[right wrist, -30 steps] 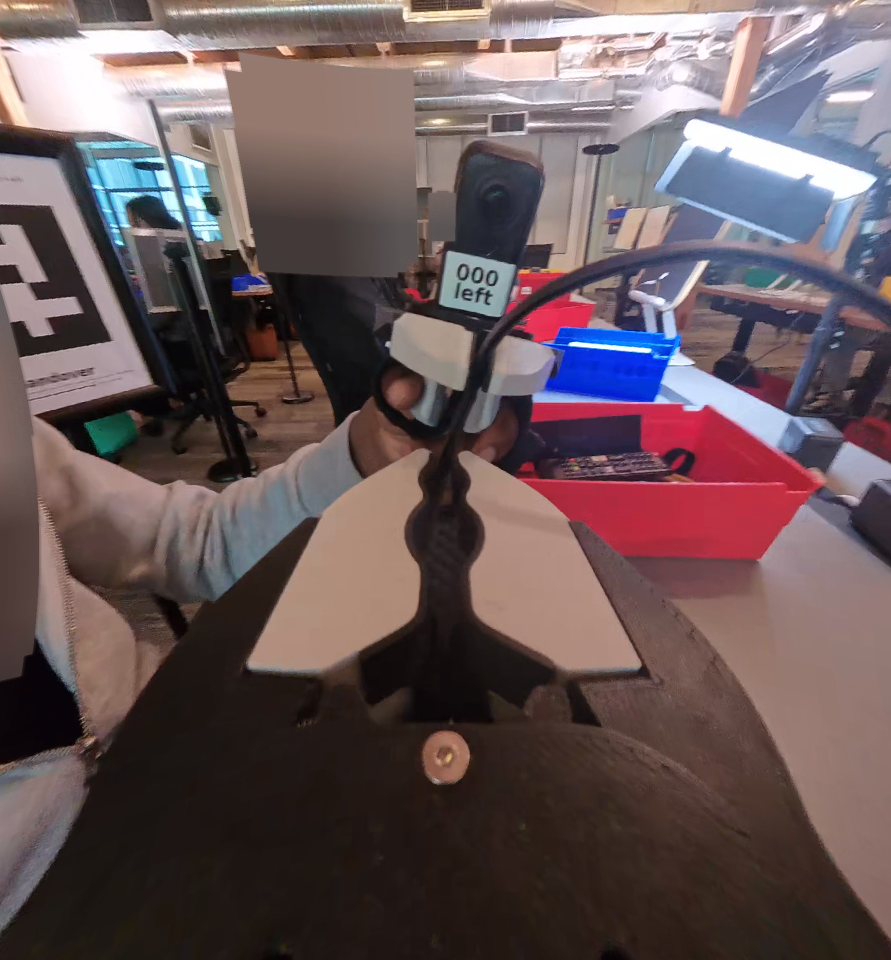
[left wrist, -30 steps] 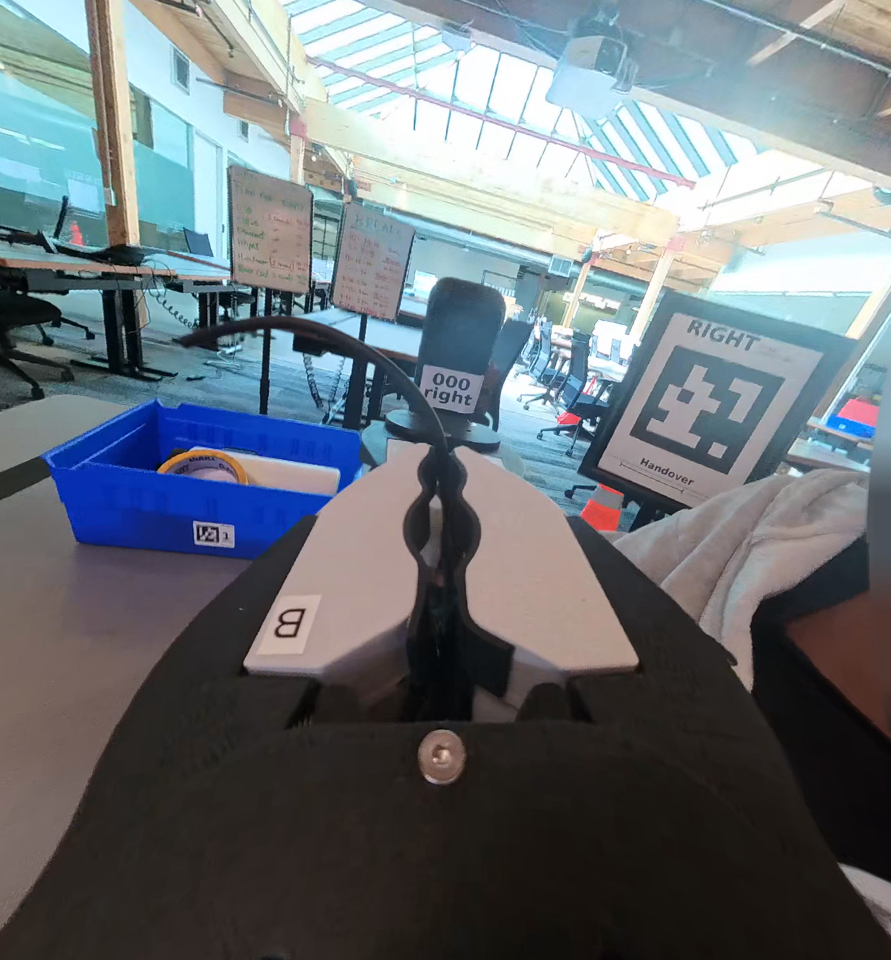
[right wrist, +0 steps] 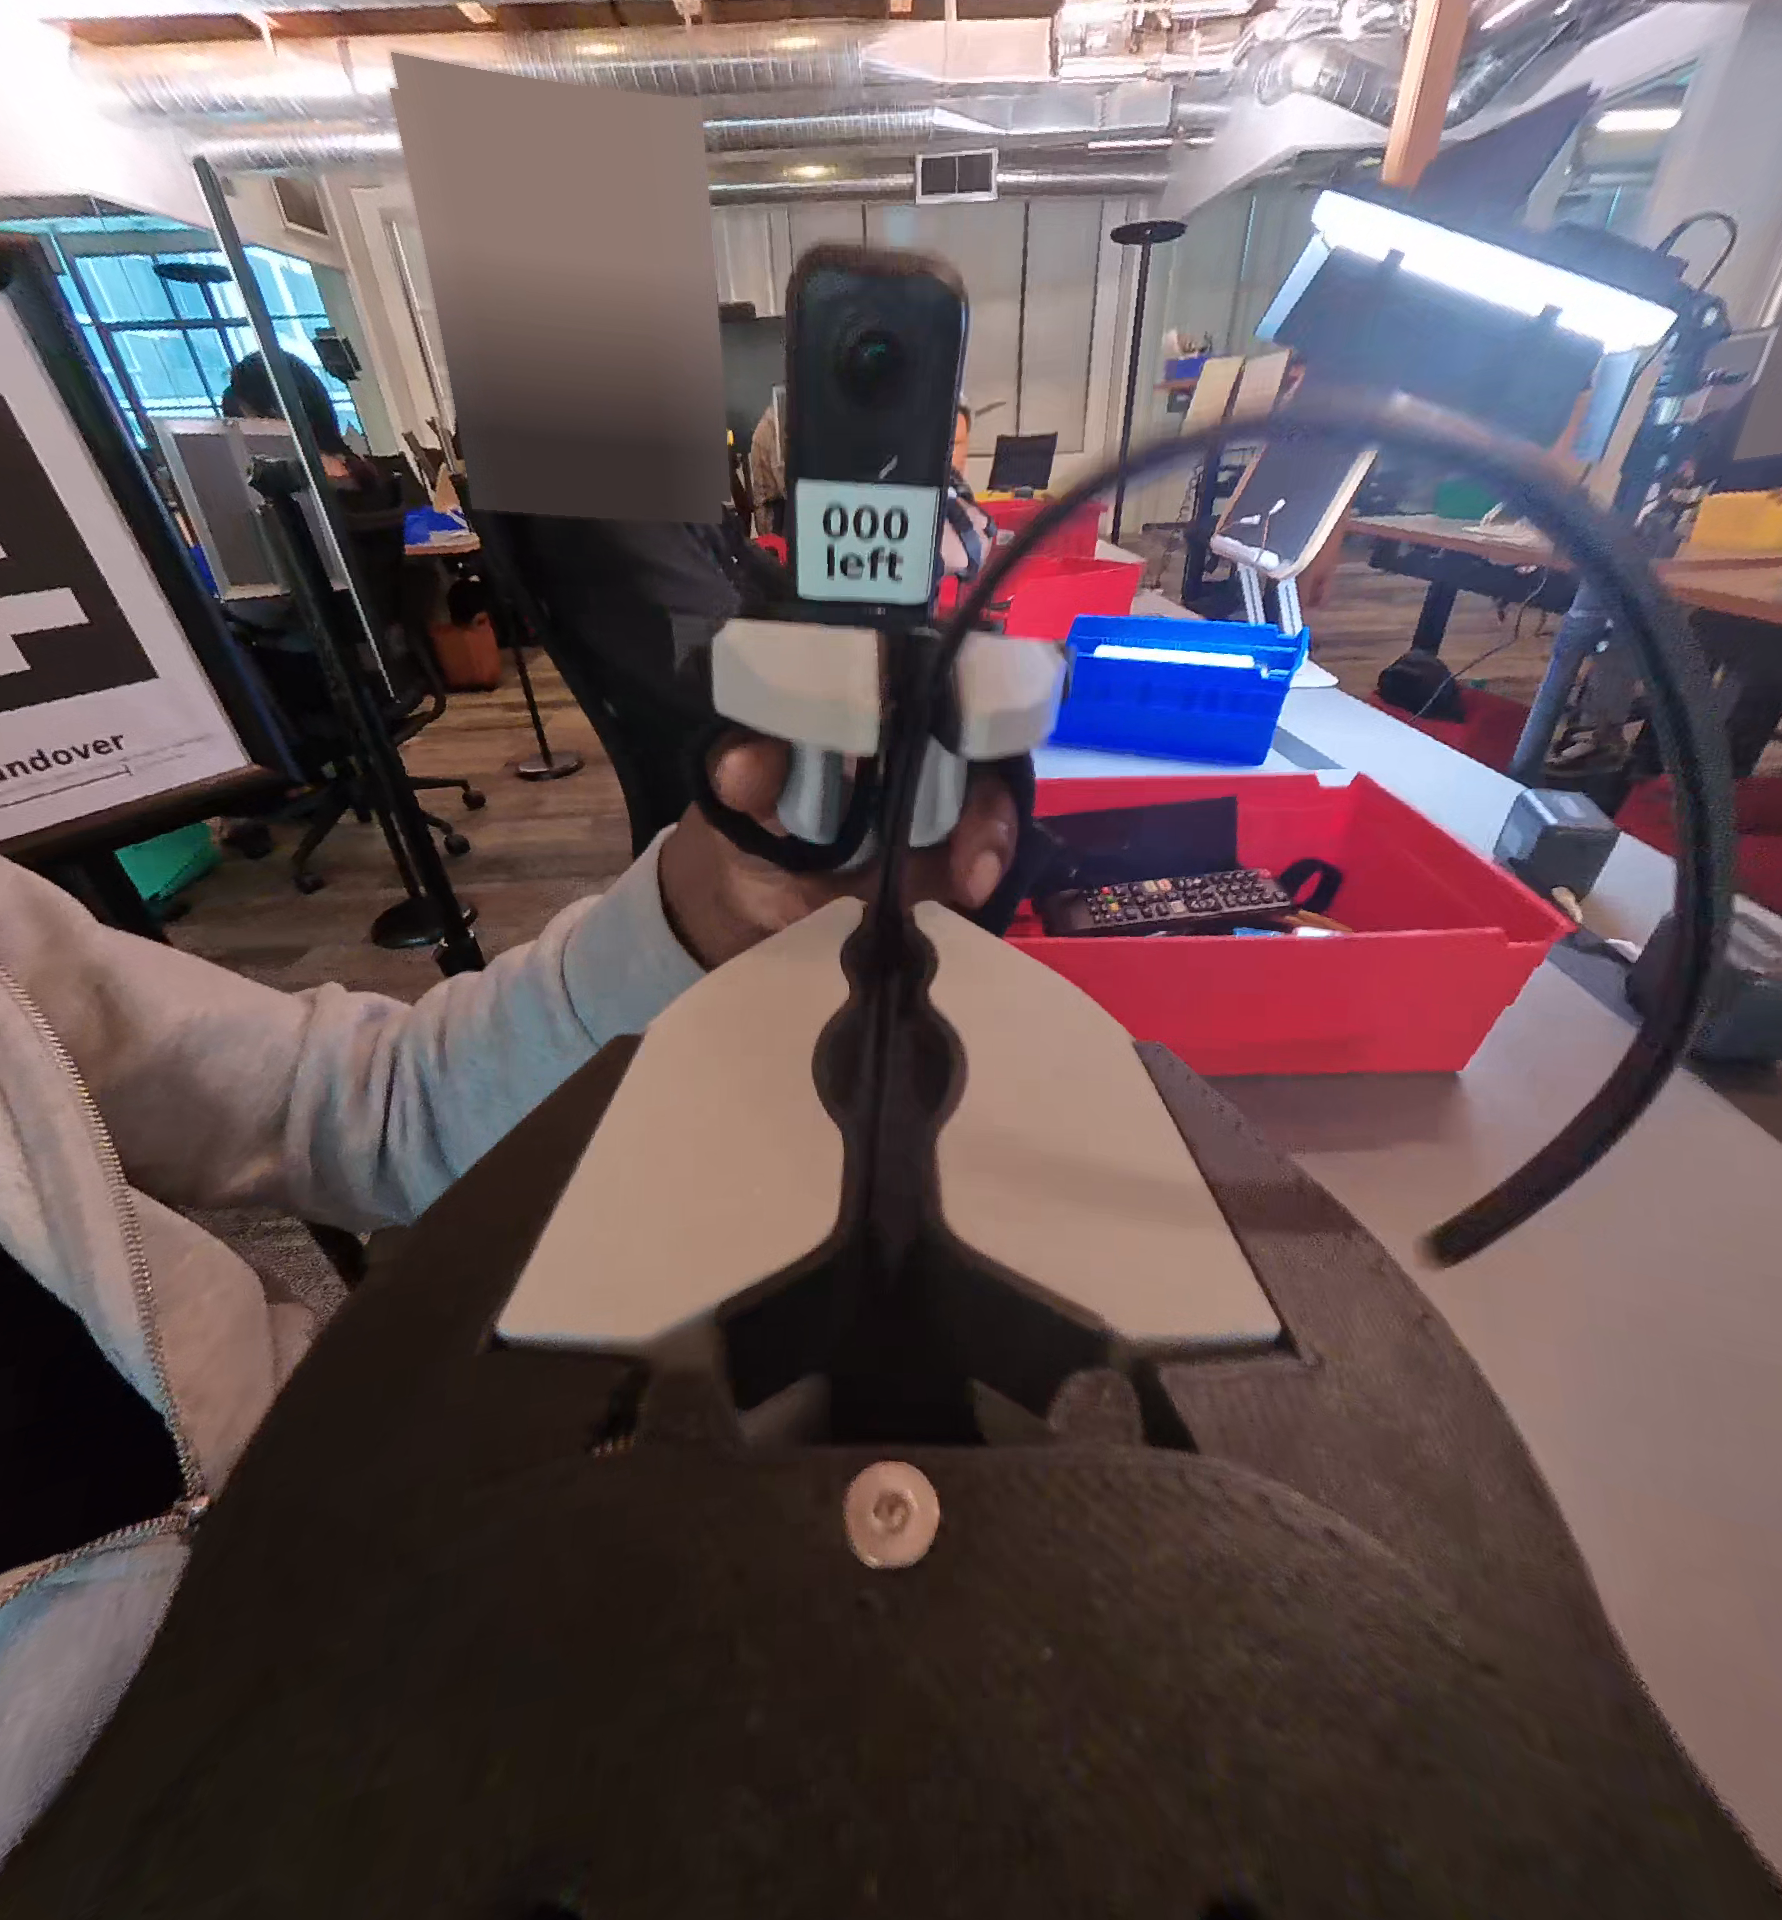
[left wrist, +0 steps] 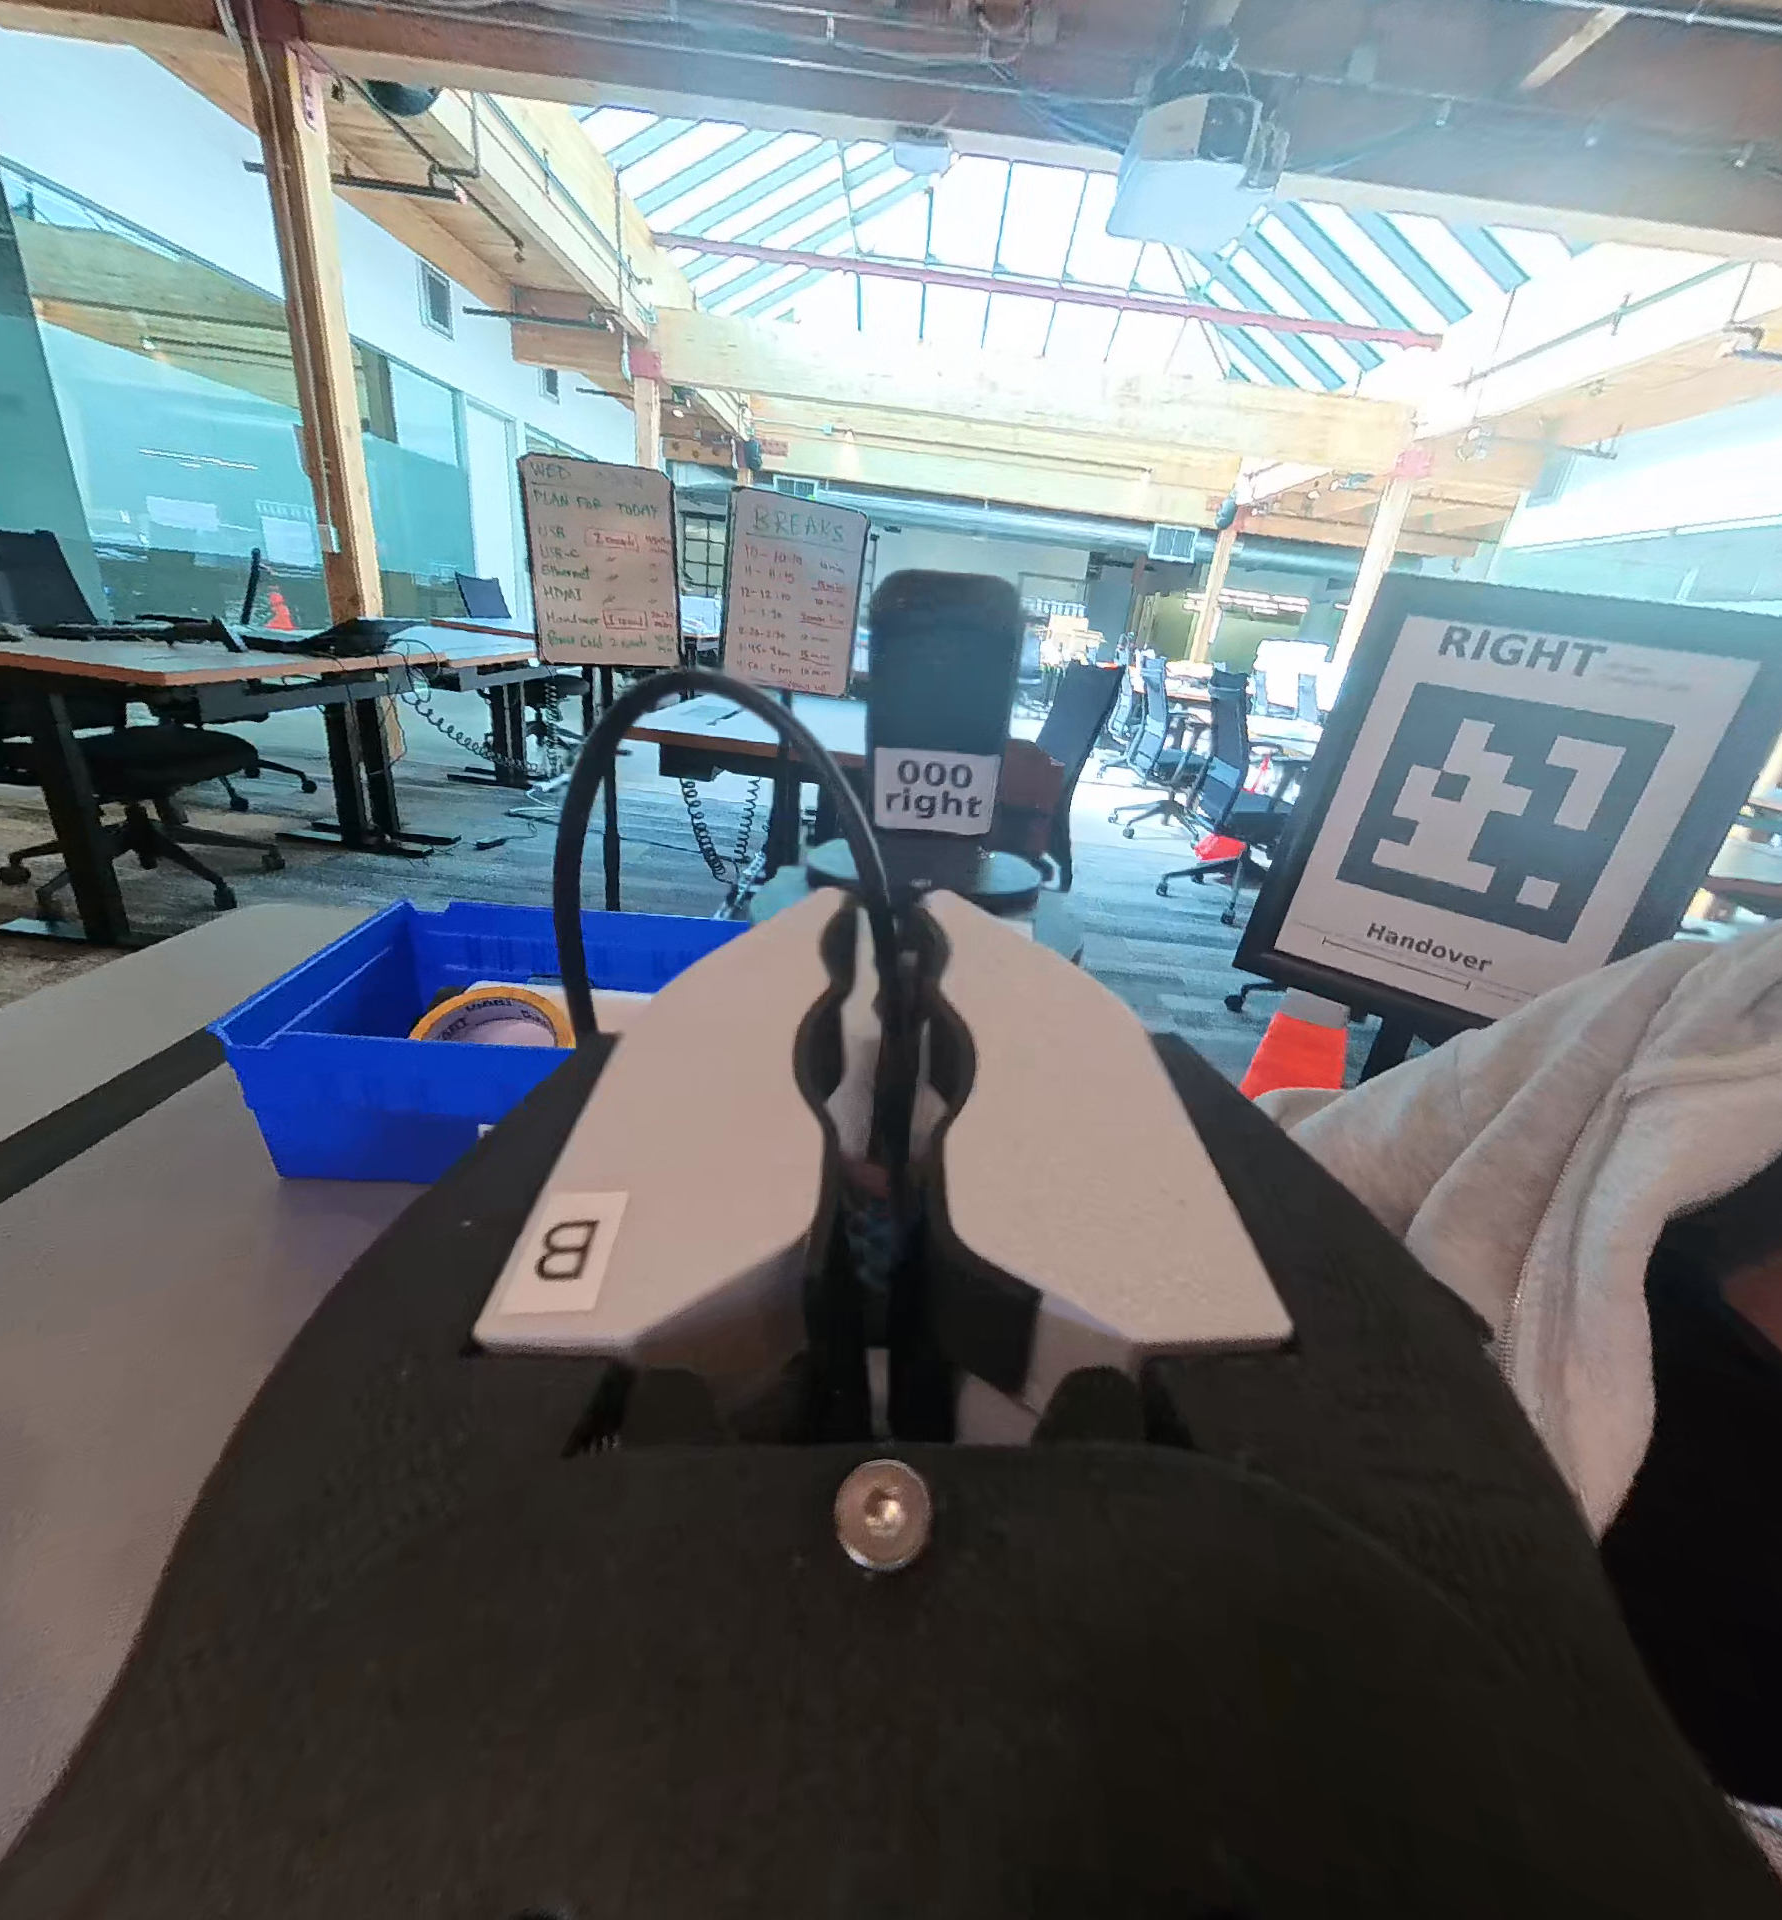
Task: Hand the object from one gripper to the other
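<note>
The headband (right wrist: 1635,748) is plain black, and each gripper (left wrist: 892,935) has pale grey fingers (left wrist: 721,1164) set in a rough black body, one finger bearing a white sticker (left wrist: 565,1252). On the grey desk (left wrist: 87,1403), crossed by a black stripe, sits a bright blue bin (left wrist: 347,1091) holding a yellow-rimmed roll of tape (left wrist: 492,1023), while the other view shows a red bin (right wrist: 1386,987) with a black remote (right wrist: 1167,902). A black-framed white sign (left wrist: 1510,810) carries a blocky black-and-white square pattern, and the sleeve (right wrist: 347,1070) is light grey.
</note>
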A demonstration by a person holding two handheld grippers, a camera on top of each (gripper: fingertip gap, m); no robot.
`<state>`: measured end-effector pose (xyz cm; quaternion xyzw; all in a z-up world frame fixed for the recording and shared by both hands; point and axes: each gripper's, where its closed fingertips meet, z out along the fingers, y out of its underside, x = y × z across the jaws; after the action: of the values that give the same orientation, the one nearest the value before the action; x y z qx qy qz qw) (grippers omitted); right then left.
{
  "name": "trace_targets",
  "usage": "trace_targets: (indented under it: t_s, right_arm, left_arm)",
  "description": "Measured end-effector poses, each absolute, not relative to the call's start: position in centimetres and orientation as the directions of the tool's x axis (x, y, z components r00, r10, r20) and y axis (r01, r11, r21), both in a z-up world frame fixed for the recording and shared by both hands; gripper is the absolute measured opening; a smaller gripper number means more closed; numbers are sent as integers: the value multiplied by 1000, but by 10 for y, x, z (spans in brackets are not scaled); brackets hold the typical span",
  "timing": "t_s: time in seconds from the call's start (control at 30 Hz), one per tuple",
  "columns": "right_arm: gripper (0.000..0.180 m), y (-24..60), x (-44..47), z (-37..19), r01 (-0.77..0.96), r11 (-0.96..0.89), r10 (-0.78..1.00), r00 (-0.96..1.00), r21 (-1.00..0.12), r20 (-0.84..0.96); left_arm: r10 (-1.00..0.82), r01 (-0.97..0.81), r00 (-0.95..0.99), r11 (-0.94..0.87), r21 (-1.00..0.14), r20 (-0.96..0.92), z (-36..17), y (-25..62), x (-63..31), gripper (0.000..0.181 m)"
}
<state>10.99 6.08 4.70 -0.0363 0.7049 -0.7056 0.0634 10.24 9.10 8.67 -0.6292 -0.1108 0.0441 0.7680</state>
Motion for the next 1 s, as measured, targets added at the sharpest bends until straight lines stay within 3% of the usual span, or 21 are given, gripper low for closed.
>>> trace_targets:
  t_s: [0.07,0.2,0.3,0.37,0.47,0.6,0.63,0.67,0.7,0.83,1.0]
  right_arm:
    - [4,64,109,56,33,-20,-134,-991,-999,-30]
    - [4,67,105,69,28,-41,-119,-993,-999,-23]
    - [5,66,108,73,37,-47,-134,-991,-998,-31]
    - [5,67,106,77,36,-77,-115,-993,-996,-27]
    - [27,74,103,75,43,-117,-88,-996,-992,-33]
    - [34,73,106,48,75,-41,-118,-991,-996,-70]
    - [31,70,108,42,77,-18,-128,-989,-997,-74]
    - [9,68,109,38,70,-5,-135,-988,-998,-69]
    - [4,66,109,39,59,-5,-134,-989,-998,-58]
    - [4,67,106,55,45,-39,-121,-992,-998,-40]
    - [4,68,103,68,51,-50,-110,-993,-997,-46]
  left_arm:
    - [223,83,966,214,-973,131,80,87,102,30]
    - [197,135,966,159,-978,166,49,94,106,32]
    - [165,122,975,152,-981,147,47,104,109,4]
    - [172,112,976,133,-985,134,51,105,107,4]
    - [195,93,973,159,-983,124,65,97,105,6]
    - [198,83,973,158,-984,114,76,90,105,7]
    - [200,80,973,157,-984,112,77,90,104,7]
    - [205,78,972,160,-984,110,78,90,104,4]
    - [214,76,970,168,-983,112,80,90,103,5]
    - [235,87,964,162,-983,124,64,88,105,32]
    - [226,123,964,87,-989,140,25,100,105,28]
